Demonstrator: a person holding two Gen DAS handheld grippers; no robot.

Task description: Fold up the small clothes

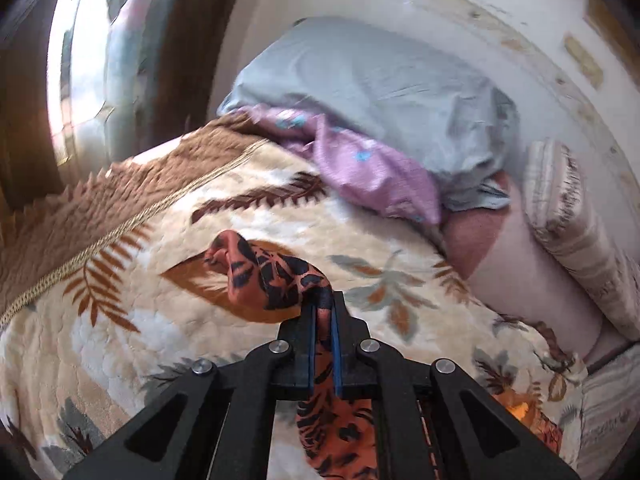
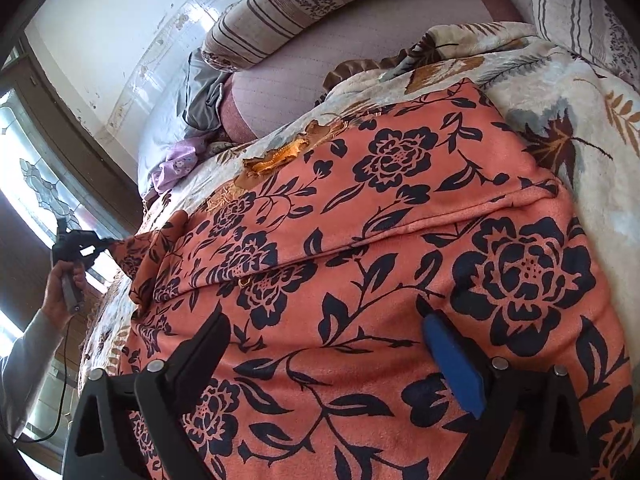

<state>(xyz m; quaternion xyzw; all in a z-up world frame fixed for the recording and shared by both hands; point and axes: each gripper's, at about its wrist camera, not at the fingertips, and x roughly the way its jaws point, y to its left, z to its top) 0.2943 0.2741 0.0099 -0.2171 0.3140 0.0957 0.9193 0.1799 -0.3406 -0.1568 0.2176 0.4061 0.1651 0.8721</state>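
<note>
the leaf-print blanket (image 2: 560, 92) covers the bed and is my landmark. on it lies the orange floral garment (image 2: 360, 240), spread flat with one fold line across it. beyond the blanket sit a grey pillow (image 1: 380, 92) and a purple cloth (image 1: 360, 168), with a window at the far side. my left gripper (image 1: 324, 308) is clamped on the garment's corner, lifted off the blanket. my right gripper (image 2: 320, 320) hovers spread wide over the near cloth, holding nothing. i judge a fold is underway; next, carry the corner across.
</note>
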